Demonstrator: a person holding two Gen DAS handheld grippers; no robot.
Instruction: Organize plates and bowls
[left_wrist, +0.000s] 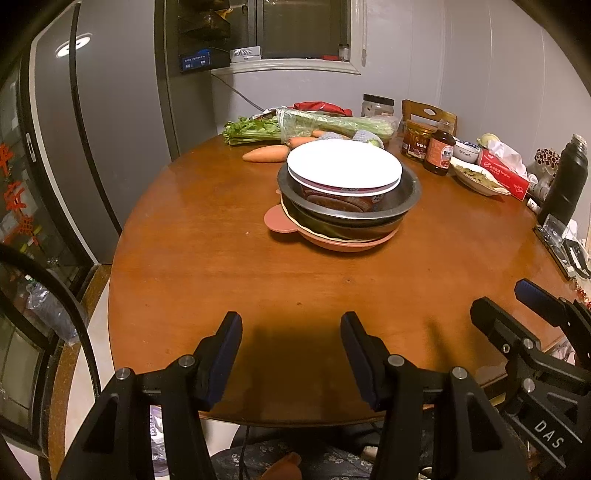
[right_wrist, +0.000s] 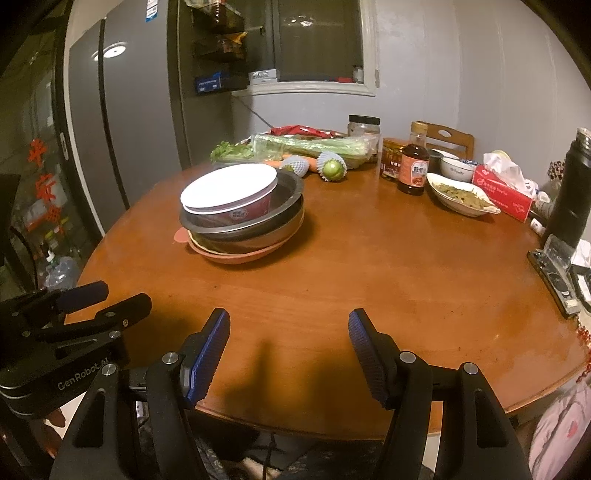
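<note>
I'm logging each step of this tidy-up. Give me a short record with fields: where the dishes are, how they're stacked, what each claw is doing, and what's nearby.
surface: round wooden table
dishes: one stack near the table's middle
stack order: pink plate at bottom, metal bowls above, paper bowl inside, white plate on top
left claw: open, empty, over the near table edge
right claw: open, empty, over the near table edge
nearby: carrot, sauce bottle, tissue box, dish of food
</note>
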